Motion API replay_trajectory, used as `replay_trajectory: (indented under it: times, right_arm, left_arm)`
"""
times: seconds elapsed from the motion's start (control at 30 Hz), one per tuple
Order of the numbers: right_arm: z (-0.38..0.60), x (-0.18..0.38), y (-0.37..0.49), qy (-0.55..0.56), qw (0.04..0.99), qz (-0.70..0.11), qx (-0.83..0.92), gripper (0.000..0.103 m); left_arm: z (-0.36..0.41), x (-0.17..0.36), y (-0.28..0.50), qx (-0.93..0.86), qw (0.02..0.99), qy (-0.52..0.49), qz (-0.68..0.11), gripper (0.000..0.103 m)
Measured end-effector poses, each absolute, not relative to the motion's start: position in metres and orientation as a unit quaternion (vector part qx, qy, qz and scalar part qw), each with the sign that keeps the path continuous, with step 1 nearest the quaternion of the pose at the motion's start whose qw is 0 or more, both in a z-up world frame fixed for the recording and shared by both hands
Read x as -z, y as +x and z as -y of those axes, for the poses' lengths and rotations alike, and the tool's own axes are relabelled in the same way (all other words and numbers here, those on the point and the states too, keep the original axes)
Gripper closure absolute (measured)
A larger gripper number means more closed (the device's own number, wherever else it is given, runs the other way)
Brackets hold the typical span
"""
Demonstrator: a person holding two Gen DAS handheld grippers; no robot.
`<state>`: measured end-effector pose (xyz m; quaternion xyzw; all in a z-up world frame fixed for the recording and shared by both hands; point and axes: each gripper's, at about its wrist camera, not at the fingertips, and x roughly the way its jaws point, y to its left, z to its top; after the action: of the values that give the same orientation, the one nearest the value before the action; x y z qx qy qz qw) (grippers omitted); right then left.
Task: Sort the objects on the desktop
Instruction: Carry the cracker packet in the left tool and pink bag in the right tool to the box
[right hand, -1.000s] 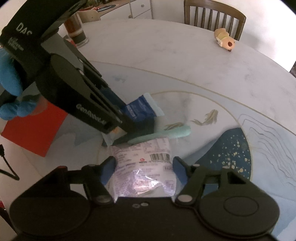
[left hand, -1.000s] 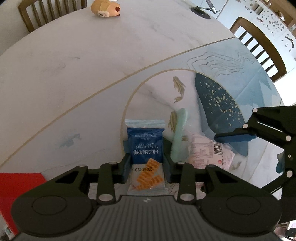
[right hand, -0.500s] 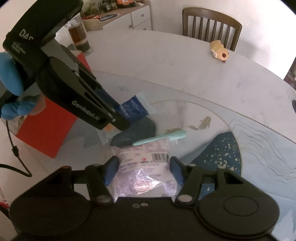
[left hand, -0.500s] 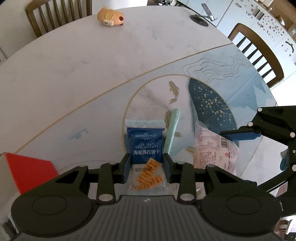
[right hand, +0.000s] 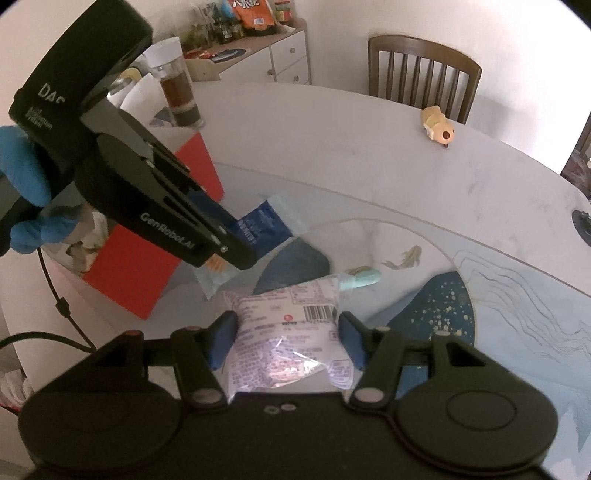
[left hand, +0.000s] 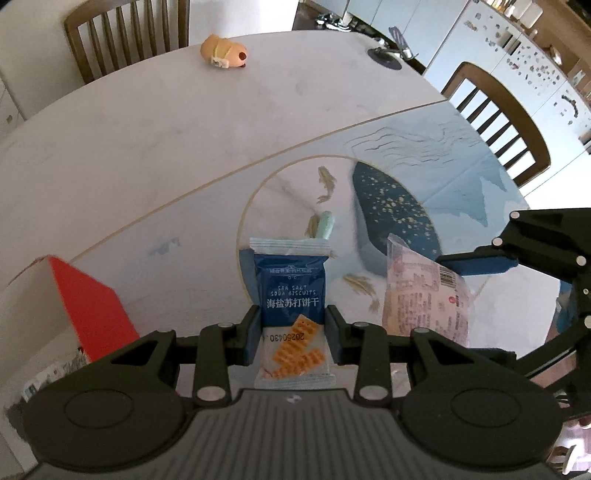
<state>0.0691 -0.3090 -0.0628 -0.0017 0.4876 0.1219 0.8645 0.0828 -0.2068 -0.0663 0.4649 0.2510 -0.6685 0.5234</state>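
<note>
My left gripper (left hand: 291, 328) is shut on a blue soda biscuit packet (left hand: 293, 291) and holds it clear of the table. In the right wrist view the same packet (right hand: 262, 227) sticks out of the left gripper's black fingers, which a blue-gloved hand (right hand: 26, 177) carries. My right gripper (right hand: 286, 332) is shut on a pink-printed clear snack bag (right hand: 291, 332), also lifted; the bag (left hand: 424, 295) shows at the right of the left wrist view. A mint green pen-like stick (left hand: 325, 227) lies on the whale-pattern mat (left hand: 391, 214) below.
A red box (right hand: 159, 236) stands at the table's left edge, also seen as red box (left hand: 92, 310). A small orange plush toy (left hand: 223, 55) sits far back near a wooden chair (left hand: 125, 33). A lidded glass of dark drink (right hand: 179, 88) stands behind the box. Another chair (left hand: 506, 122) is at right.
Both grippers have risen with their packets, so the table looks farther away. The green stick stayed on the mat. The red box has come more into view at left.
</note>
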Motion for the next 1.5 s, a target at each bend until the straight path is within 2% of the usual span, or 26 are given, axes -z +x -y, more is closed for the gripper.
replay_trajectory:
  times: [0.67, 1.5]
  right_arm:
    - [0.255, 0.015, 0.045, -0.024, 0.875, -0.457, -0.160, 0.043]
    - [0.146, 0.004, 0.082, -0.062, 0.865, -0.440, -0.233, 0.043]
  left_arm:
    - [0.121, 0.014, 0.117, 0.697, 0.521, 0.436, -0.229, 0.068]
    - [0.074, -0.028, 0.239, 0.664, 0.578, 0.408, -0.242, 0.068]
